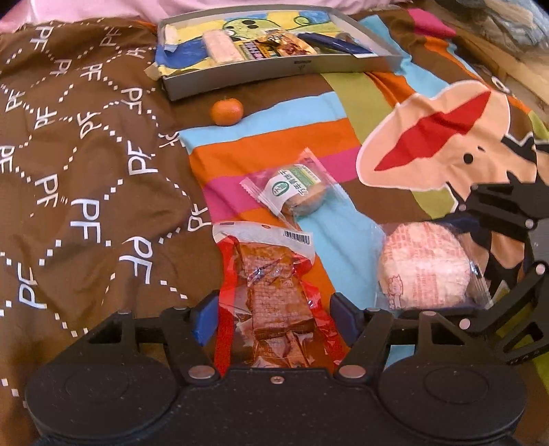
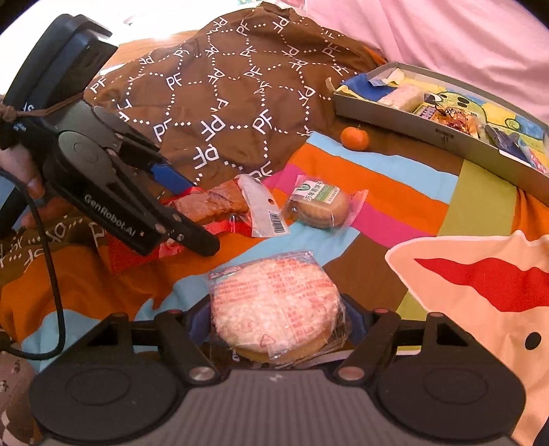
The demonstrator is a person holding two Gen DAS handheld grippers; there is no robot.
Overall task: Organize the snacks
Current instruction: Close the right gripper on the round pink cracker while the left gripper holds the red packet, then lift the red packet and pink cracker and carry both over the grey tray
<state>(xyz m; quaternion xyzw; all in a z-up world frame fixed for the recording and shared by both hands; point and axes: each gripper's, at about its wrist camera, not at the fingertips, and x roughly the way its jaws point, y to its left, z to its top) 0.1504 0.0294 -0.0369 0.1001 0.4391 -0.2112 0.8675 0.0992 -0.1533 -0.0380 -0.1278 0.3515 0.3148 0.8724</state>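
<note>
1. Bedding as work surface: brown quilt cover (image 1: 85,164) printed with white "PF" letters and dotted diamonds on the left, striped cartoon sheet (image 1: 308,137) in orange, light blue, pink and green on the right, pale pink fabric (image 2: 446,31) behind.
2. Shallow grey cardboard box (image 1: 271,73) at the far edge, lined with a child-like drawing, already holding several wrapped snacks: a pale wafer bar (image 1: 221,46), a gold-brown packet (image 1: 284,44), a dark blue packet (image 1: 336,44).
3. Mandarin (image 1: 226,111) loose on the sheet, just in front of the box.
4. Small round biscuit in clear wrapper with green label (image 1: 295,192) near the middle, between mandarin and grippers.
5. Red-edged packet of brown dried tofu (image 1: 271,291) lying lengthwise between the blue-padded fingers (image 1: 205,317) of the left gripper (image 1: 274,317); jaws fairly wide, pads at the packet's sides, firm grip impossible to confirm.
6. Same left gripper seen from the right wrist view, low over the packet, held in a hand (image 2: 20,175) at the left edge.
7. Round pink-printed rice cake in plastic wrap (image 2: 274,308) sitting between the fingers of the right gripper (image 2: 278,317); jaws closed in against its sides, holding it just above the sheet.
8. Rice cake and tofu packet side by side, both well apart from the box.
</note>
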